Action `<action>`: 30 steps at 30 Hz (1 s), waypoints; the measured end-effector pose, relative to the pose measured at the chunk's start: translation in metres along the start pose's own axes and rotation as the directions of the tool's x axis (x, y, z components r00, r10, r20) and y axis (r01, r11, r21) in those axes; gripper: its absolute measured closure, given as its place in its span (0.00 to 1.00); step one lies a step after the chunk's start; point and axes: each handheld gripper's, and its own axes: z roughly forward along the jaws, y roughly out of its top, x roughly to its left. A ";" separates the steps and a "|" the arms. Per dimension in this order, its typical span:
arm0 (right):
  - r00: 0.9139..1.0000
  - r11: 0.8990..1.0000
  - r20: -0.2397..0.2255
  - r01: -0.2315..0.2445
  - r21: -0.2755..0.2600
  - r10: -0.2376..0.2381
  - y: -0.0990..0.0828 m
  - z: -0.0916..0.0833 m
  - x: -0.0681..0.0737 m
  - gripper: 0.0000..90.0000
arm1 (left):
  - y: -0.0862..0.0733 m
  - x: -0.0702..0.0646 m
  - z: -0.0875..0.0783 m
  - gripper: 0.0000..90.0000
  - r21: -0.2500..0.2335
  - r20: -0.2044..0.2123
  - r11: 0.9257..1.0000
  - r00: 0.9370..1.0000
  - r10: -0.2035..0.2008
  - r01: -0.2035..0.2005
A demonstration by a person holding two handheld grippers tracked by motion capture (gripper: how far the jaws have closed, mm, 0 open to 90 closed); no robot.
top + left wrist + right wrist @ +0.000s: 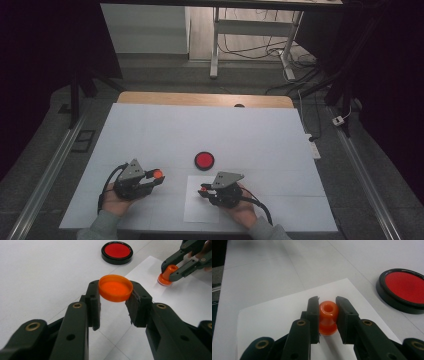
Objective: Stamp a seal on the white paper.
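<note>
My left gripper [156, 177] [115, 290] is shut on a shallow round orange cap [115, 288] [158, 174], held by its rim just above the white table. To its right, my right gripper [204, 190] [327, 303] is shut on the neck of a small orange stamp [328, 316] [167, 275]. The stamp stands upright with its flared base on a white sheet of paper [279, 312] [200, 210]. A round red ink pad in a black case [204, 160] [116, 251] [404, 288] lies open just beyond both grippers.
The table [200, 125] has a white cover, with a wooden edge [205, 99] along its far side. Metal rails [50, 170] run along the floor on either side. Desk legs and cables [280, 50] stand beyond the table.
</note>
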 end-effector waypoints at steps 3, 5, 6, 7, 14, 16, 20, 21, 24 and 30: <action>1.000 1.000 0.000 -0.008 0.002 0.008 0.000 0.000 0.000 0.81 | 0.000 0.000 0.000 0.72 0.000 0.000 1.000 1.000 0.001 -0.001; 1.000 1.000 0.001 -0.012 0.003 0.012 0.001 0.000 0.000 0.81 | 0.000 0.000 0.000 0.72 0.000 -0.001 1.000 1.000 -0.001 0.001; 1.000 1.000 0.007 -0.005 0.011 0.005 0.001 0.000 0.000 0.81 | 0.000 0.000 0.000 0.72 0.001 0.000 1.000 1.000 -0.001 0.001; 1.000 1.000 0.006 -0.001 0.010 0.001 0.002 0.000 0.001 0.81 | 0.000 0.001 0.000 0.72 0.001 -0.001 1.000 1.000 0.000 0.000; 0.995 0.985 0.003 -0.101 -0.138 0.102 0.011 -0.020 -0.007 0.80 | 0.000 0.001 0.000 0.72 -0.003 -0.002 1.000 1.000 0.000 0.000; 0.995 0.983 0.006 -0.102 -0.155 0.104 0.015 -0.026 -0.009 0.80 | 0.000 0.000 0.000 0.72 0.000 0.000 1.000 1.000 0.002 -0.002; 0.994 0.981 0.016 -0.101 -0.165 0.105 0.016 -0.031 -0.010 0.80 | 0.001 -0.001 0.000 0.72 -0.001 -0.002 1.000 1.000 0.005 -0.005; 0.994 0.981 0.011 -0.105 -0.166 0.109 0.016 -0.031 -0.011 0.80 | 0.001 -0.001 0.000 0.72 -0.001 -0.002 1.000 1.000 0.005 -0.005; 0.994 0.980 0.005 -0.109 -0.168 0.112 0.016 -0.030 -0.011 0.80 | 0.001 -0.001 0.001 0.72 0.004 0.000 1.000 1.000 0.008 -0.008; 0.993 0.979 -0.008 -0.117 -0.164 0.118 0.019 -0.032 -0.009 0.80 | 0.001 0.000 0.000 0.72 -0.002 -0.001 1.000 1.000 0.004 -0.004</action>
